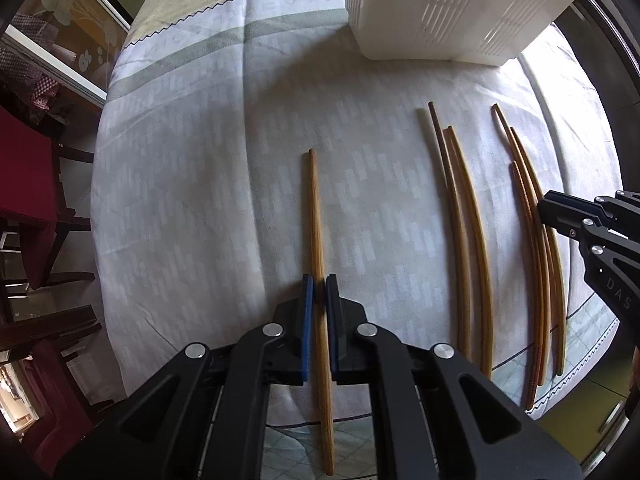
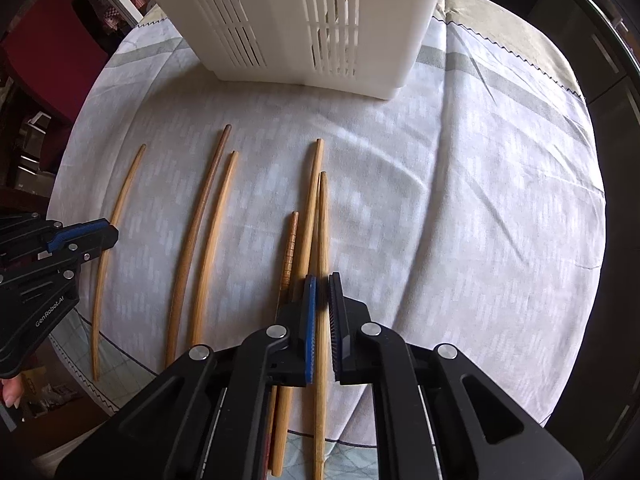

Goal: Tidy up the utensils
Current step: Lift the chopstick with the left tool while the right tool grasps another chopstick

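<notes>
- I'm pinching the lone chopstick (image 1: 316, 216) with my left hand-held gripper (image 1: 320, 292), jaws closed narrow on it, pointing down at the bench (image 1: 200, 184).
- I'm clamping my right hand-held gripper (image 2: 322, 292) on the rightmost chopstick (image 2: 322, 216); it is lying just beside two more, a plain one (image 2: 310, 208) and a shorter ridged one (image 2: 290, 248).
- Another pair (image 2: 204, 216) is lying between the two grippers, apart from both.
- All sticks are lying flat on the pale cloth (image 2: 460, 200), roughly parallel.
- A white slotted holder (image 2: 304, 20) is standing at the far side, beyond the stick tips.
</notes>
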